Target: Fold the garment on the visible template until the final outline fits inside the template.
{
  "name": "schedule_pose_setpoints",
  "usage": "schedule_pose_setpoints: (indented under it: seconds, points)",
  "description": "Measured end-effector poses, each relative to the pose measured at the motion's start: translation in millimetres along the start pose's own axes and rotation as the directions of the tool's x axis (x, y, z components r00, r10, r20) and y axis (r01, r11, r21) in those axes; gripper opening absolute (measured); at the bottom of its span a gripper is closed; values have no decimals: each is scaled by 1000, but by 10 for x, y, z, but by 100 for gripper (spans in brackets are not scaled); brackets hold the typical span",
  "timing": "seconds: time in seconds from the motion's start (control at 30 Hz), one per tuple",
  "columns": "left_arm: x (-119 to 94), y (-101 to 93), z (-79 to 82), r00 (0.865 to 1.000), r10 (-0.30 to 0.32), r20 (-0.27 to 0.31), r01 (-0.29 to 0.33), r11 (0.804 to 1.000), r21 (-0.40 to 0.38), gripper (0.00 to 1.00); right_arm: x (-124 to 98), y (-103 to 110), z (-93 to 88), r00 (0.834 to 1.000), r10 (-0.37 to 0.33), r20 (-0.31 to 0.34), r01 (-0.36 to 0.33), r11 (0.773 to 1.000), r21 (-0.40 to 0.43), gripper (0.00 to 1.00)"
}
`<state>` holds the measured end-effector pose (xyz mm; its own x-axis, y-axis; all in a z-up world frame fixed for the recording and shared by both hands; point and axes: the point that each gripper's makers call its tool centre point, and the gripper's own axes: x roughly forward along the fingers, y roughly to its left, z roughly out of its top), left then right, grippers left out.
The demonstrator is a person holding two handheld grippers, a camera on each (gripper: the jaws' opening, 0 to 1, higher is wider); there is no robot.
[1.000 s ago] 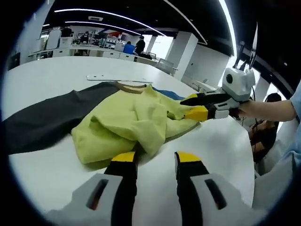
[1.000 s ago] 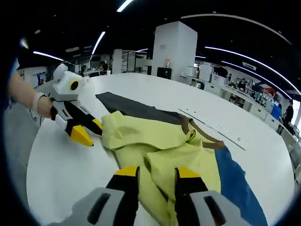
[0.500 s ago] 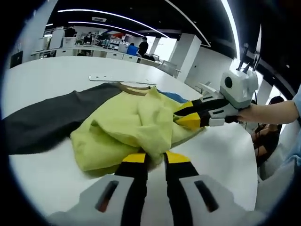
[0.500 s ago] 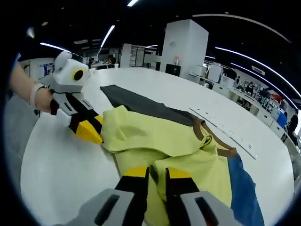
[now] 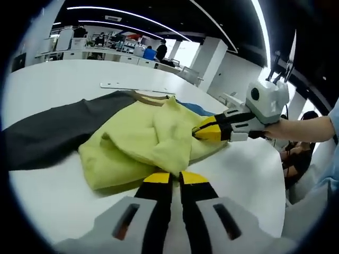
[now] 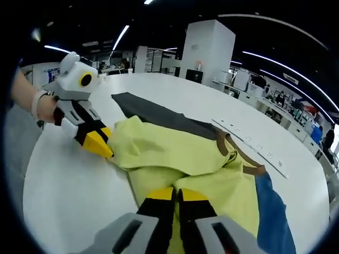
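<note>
In the left gripper view, a dark grey panel (image 5: 50, 135) lay across the left of the frame on the white table (image 5: 47, 196), running up toward the centre. Against its right edge the yellow garment (image 5: 140, 140) was bunched in a rumpled heap at mid-frame, with a brown collar band (image 5: 145, 97) and a sliver of blue fabric (image 5: 197, 108) showing beyond it. At bottom centre the left gripper (image 5: 171, 179) had its yellow-tipped jaws pressed together on the near edge of the garment. To the right of the heap the right gripper (image 5: 204, 132) came in from the right, held by a hand (image 5: 275, 129), its tips pinching the cloth's far side.

In the right gripper view, the left gripper (image 6: 103, 148) sat at the left of the frame, a hand (image 6: 45, 108) behind it, its yellow tips closed on the garment's corner. The yellow garment (image 6: 169, 151) spread through the centre, the dark grey panel (image 6: 153, 114) above it. At bottom centre the right gripper (image 6: 172, 196) had its jaws shut tight on a fold of yellow cloth. The blue fabric (image 6: 270, 211) lay at the lower right, and a pale strip (image 6: 249, 145) rested on the table (image 6: 69, 190) above it.
</note>
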<state>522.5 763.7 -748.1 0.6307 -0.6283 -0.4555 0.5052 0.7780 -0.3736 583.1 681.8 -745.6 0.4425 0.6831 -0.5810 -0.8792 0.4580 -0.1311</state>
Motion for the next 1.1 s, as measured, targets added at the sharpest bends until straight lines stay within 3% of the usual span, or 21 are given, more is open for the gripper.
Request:
schedule_pose_setpoints:
  seconds: [0.2,0.43,0.77,1.1]
  points:
    - [-178,-50,15,1000,-4,-17,5,999,45,1,-242,106,-29,1000,19,15,-19,999,29,0]
    - [-433,-119,-38,1000,-3,-31,4,999,52,0,-543,325,-220,999,42,15,-43,997,67,0]
    - [-821,-174,-335,997,26,-77,-24,999,25,0,-974,673,-490,997,76,19,-78,986,149,0]
    - [-1133,-215,-674,989,43,-143,-43,999,2,0,-1404,846,-801,996,90,-30,-84,986,145,0]
